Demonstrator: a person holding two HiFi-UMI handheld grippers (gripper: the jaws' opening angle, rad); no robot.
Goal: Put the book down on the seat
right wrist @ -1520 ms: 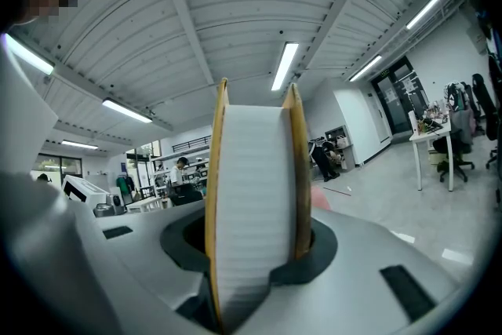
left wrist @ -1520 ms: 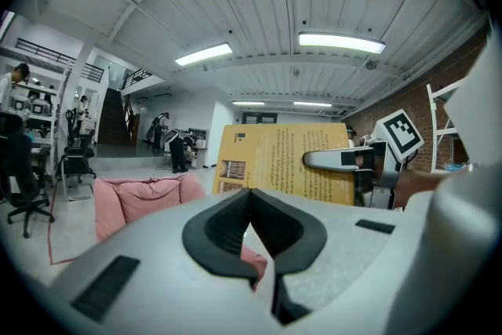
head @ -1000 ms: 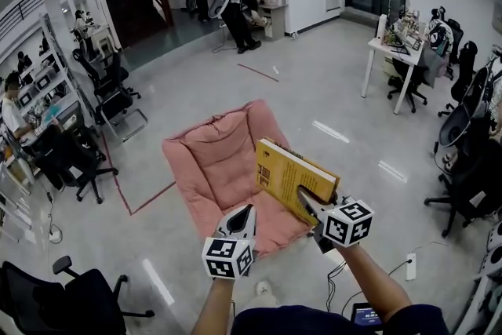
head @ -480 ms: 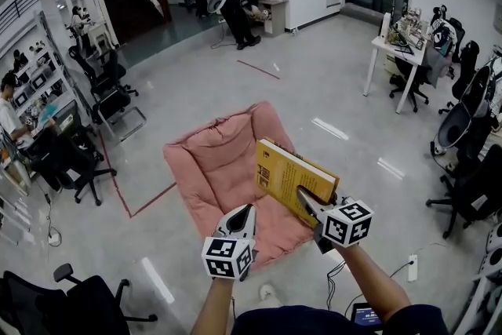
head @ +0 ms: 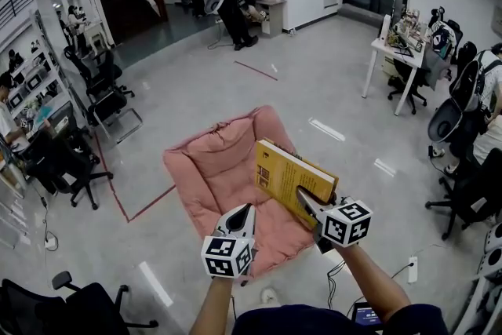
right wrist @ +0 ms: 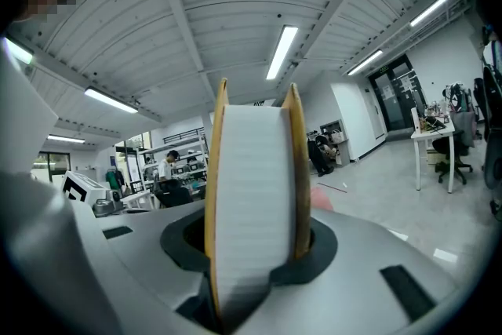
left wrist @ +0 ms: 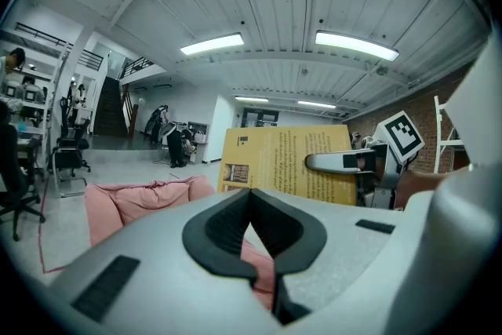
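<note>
The yellow book [head: 289, 175] was held on edge by the right gripper [head: 304, 198]. Its jaws were clenched across the covers at an open edge, with the white page block between them. The book was carried above the right part of the pink seat [head: 208, 161], apparently clear of the cushion, though contact could not be ruled out from the head view. It was judged stiff, fairly thick and moderately heavy. Its smooth covers could slip if pinched lightly, so a deep hold across both covers was thought safest. The left gripper [head: 245, 212] was just beside it, jaws closed together on nothing. No container was seen, and nothing lay on the soft seat.
</note>
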